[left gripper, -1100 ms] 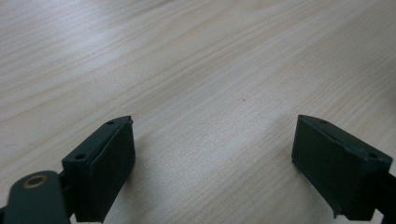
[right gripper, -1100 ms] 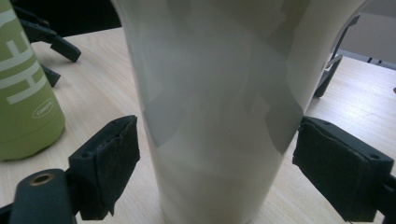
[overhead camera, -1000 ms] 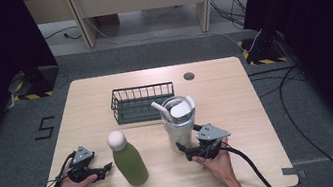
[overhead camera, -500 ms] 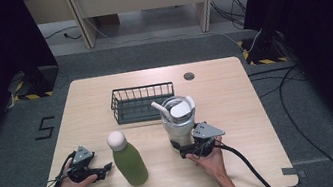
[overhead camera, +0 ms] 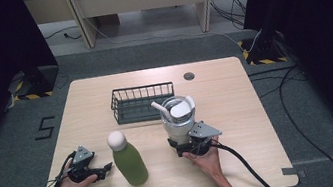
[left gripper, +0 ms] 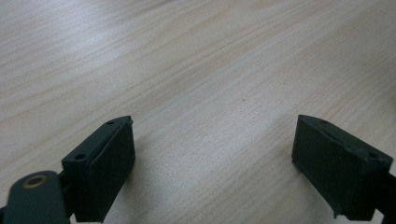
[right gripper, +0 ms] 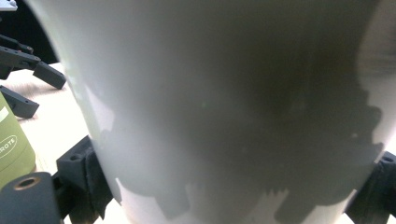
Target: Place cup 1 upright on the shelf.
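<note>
**Right gripper closing around the white cup near the table's front edge**

Nearest the person, the right gripper [overhead camera: 186, 147] is sitting at the base of the white cup [overhead camera: 178, 119], its jaws bracketing the cup's lower wall on both sides; in the right gripper view the cup [right gripper: 224, 107] is running up between them, the jaws seeming to be pressing on it, though firm contact is hard to confirm. The left gripper [overhead camera: 104, 169] is lying low on the table [overhead camera: 238, 112] with its jaws spread wide and holding nothing, pointing toward the green bottle [overhead camera: 129, 160] just beside it. Farther back, the wire basket [overhead camera: 141, 101] is standing just behind the cup.

The cup is tall and the grip is sitting low, so lifting it quickly is likely to tip it, and the spoon-like piece [overhead camera: 161, 109] leaning in its mouth could be slipping out. A sideways swing could be knocking the nearby bottle over. The smooth wall may also be sliding between the pads if the squeeze is light.
</note>
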The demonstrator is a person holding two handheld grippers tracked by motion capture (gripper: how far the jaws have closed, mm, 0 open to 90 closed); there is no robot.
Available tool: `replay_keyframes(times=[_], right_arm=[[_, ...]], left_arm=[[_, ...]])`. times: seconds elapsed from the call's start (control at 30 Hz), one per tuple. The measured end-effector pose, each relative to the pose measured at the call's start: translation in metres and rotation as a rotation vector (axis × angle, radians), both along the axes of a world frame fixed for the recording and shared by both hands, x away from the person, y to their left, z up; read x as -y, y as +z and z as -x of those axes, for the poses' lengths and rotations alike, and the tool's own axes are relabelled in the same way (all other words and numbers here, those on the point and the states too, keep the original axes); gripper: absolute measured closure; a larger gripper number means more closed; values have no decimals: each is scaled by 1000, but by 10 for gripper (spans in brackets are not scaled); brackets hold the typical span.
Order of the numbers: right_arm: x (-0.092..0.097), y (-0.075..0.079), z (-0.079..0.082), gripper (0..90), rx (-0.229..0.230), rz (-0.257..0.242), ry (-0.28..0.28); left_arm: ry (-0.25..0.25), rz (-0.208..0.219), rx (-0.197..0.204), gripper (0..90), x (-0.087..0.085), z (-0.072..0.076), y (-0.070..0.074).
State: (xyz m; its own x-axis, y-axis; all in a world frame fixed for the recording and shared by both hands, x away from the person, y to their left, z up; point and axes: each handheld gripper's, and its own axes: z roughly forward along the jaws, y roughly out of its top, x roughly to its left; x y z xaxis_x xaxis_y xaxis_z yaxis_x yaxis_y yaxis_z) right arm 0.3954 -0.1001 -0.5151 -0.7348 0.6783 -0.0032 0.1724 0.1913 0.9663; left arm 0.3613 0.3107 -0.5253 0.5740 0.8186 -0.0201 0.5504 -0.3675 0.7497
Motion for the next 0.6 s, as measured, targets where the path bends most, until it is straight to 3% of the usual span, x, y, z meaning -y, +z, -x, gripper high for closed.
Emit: replay_keyframes(times=[0.6], right_arm=[[-2, 1, 2, 113, 1, -21, -11]], left_arm=[[0, 0, 0, 125, 0, 0, 0]])
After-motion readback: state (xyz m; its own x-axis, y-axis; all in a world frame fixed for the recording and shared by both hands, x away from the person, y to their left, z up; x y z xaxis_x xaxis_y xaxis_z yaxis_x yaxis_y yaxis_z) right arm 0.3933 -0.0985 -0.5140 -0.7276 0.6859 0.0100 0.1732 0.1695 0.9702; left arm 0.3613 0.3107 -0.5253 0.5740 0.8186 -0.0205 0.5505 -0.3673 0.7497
